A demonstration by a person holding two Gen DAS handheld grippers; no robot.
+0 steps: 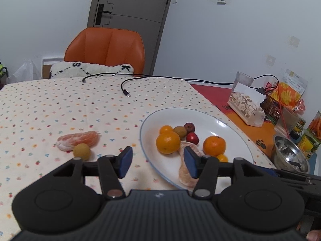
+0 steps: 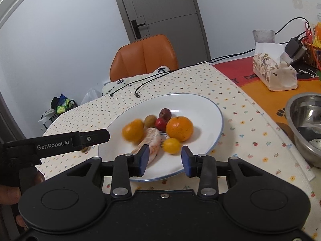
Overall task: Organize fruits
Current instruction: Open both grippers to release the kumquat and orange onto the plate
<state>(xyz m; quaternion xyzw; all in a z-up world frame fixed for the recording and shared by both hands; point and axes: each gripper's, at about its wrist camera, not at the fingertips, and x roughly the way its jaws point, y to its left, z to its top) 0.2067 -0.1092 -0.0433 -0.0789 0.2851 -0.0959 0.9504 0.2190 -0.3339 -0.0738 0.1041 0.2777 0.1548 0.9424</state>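
Table w/ dotted cloth [image 1: 60, 104], on it: white plate [image 1: 200, 114], peeled citrus segment [image 1: 78, 140], small yellow fruit [image 1: 81, 151], cables [image 1: 124, 88], tissue box [image 1: 246, 106], steel bowl [image 1: 289, 152]

White walls, grey door [image 1: 132, 6] — orange chair [image 1: 106, 48]

Left orange [image 2: 133, 131] blurred (perhaps rolling); steel bowl [image 2: 307, 124] cut off.

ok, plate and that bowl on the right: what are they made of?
Plate: looks like glazed ceramic, glossy white with a thin blue rim line and a light glint; could be melamine. Bowl: metal, likely stainless steel, with a mirror-like grey inside that reflects its surroundings.
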